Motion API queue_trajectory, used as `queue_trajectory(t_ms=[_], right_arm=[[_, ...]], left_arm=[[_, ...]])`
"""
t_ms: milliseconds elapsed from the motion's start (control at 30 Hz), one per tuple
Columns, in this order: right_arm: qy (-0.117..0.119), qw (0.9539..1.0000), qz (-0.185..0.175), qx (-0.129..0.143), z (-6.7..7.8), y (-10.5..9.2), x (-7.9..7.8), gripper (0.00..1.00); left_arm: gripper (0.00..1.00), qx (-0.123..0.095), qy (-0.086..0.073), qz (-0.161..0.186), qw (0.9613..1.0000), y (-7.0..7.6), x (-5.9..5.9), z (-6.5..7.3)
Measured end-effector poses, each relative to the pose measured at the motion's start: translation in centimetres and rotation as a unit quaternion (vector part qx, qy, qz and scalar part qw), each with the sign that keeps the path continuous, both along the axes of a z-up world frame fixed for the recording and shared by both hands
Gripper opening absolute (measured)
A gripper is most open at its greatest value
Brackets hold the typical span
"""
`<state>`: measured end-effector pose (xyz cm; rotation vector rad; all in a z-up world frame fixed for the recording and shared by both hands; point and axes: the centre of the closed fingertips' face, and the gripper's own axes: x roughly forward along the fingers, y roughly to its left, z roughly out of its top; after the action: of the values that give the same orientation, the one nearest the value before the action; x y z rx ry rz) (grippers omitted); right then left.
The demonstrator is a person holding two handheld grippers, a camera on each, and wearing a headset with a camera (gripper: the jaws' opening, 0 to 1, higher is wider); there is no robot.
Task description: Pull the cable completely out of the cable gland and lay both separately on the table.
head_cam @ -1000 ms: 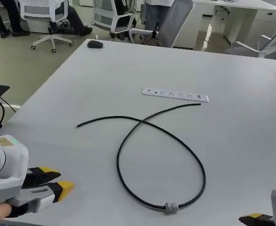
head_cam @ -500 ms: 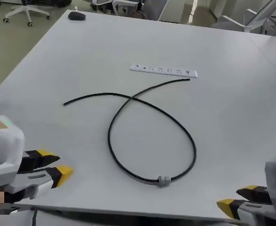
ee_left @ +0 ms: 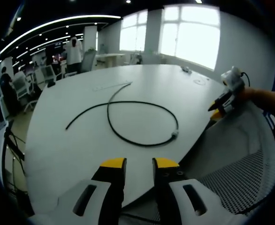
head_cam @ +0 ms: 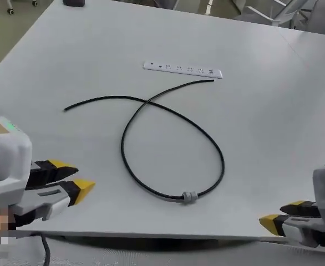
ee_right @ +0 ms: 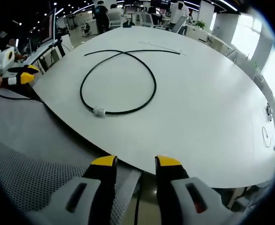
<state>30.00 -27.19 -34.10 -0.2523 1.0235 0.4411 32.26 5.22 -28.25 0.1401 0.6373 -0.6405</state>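
Head view: high over the table (head_cam: 262,111), 6 o'clock edge, facing forward and down, mid-range. Left gripper view: low, off the 7 o'clock edge, facing across. Right gripper view: low, off 5 o'clock, facing across. Shared by all three: cable (head_cam: 146,102) loop, gland (head_cam: 189,196)

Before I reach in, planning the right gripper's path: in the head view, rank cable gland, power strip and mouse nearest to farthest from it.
1. Cable gland, on the cable's near bend, left of the right gripper.
2. Power strip, beyond the loop, mid-table.
3. Mouse, far left edge.
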Motion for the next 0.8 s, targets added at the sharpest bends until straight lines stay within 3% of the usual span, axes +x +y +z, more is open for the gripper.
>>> queue_trajectory(t_ms=[33,100,133,200,233,300,367,433,467,533,600,667,700,733,800], right_arm=[[-0.001,1.0000,0.006,0.004,0.1,0.3,0.0,0.33],[-0.005,0.9998,0.013,0.015,0.3,0.8,0.0,0.33],[-0.006,0.9996,0.017,0.021,0.3,1.0,0.1,0.33],[-0.001,0.9977,0.032,0.059,0.6,2.2,-0.2,0.34],[0.009,0.9951,0.048,0.085,0.6,3.1,-0.5,0.35],[0.010,0.9888,0.084,0.123,0.9,4.6,-0.6,0.36],[0.021,0.9827,0.135,0.125,0.6,4.9,-0.7,0.34],[0.009,0.9759,0.182,0.121,0.3,5.1,0.4,0.33],[0.019,0.9710,0.202,0.126,0.0,5.3,0.5,0.32],[0.030,0.9661,0.220,0.132,-0.1,5.6,0.9,0.30],[0.029,0.9638,0.230,0.131,-0.1,5.8,1.5,0.28],[0.032,0.9598,0.249,0.125,0.0,6.2,1.7,0.28],[0.028,0.9595,0.252,0.123,0.0,6.3,1.9,0.27],[0.024,0.9592,0.253,0.124,0.0,6.6,2.2,0.26],[0.022,0.9592,0.252,0.127,0.0,7.0,2.5,0.26]], left_arm=[[0.25,0.011,-0.002,-0.002,0.9999,0.1,0.0,-0.1],[0.24,0.073,-0.024,-0.034,0.9965,0.2,0.1,0.0],[0.21,0.103,-0.057,-0.044,0.9921,0.1,0.7,0.8],[0.22,0.113,-0.065,-0.063,0.9894,-0.9,0.6,1.7],[0.24,0.112,-0.063,-0.065,0.9895,-1.4,0.6,2.1],[0.24,0.108,-0.075,-0.067,0.9891,-3.0,1.4,3.5],[0.24,0.098,-0.076,-0.083,0.9888,-5.2,2.0,3.9],[0.25,0.082,-0.053,-0.115,0.9886,-7.8,2.2,3.2],[0.26,0.072,-0.045,-0.140,0.9865,-9.5,2.2,2.7],[0.26,0.050,-0.022,-0.175,0.9831,-12.0,2.2,1.4],[0.26,0.047,0.004,-0.189,0.9808,-13.2,2.4,0.2],[0.24,0.057,0.012,-0.204,0.9773,-14.0,2.9,-1.0],[0.23,0.066,0.024,-0.220,0.9730,-14.6,3.0,-1.9],[0.22,0.065,0.028,-0.225,0.9718,-14.8,3.0,-2.2],[0.24,0.034,0.043,-0.239,0.9696,-16.6,3.3,-2.9]])
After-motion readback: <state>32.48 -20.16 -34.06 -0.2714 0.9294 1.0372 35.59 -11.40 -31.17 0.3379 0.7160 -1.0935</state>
